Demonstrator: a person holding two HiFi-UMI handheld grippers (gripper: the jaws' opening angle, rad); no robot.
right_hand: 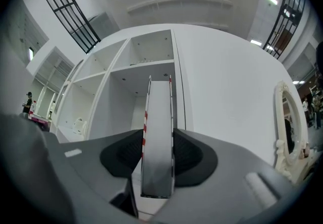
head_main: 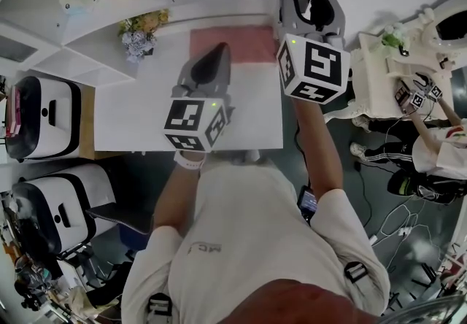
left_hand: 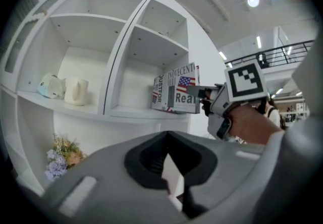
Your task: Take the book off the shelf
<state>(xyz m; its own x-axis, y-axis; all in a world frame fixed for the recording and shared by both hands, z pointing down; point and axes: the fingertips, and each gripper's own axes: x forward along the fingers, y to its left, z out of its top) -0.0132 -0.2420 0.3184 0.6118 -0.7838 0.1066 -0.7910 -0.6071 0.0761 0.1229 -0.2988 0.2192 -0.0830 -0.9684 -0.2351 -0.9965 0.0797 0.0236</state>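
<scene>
The right gripper (right_hand: 157,156) has its jaws clamped on the book (right_hand: 158,112), one pad on each cover. The book stands upright at the front right edge of the white shelf's (left_hand: 91,109) right-hand compartment, its striped cover facing out to the side. The left gripper (left_hand: 174,170) hangs over the white table (head_main: 139,118) below the shelf with its jaws together and nothing between them, while a cream mug (left_hand: 76,91) sits in the neighbouring compartment and a bunch of flowers (left_hand: 61,160) stands on the ledge beneath.
</scene>
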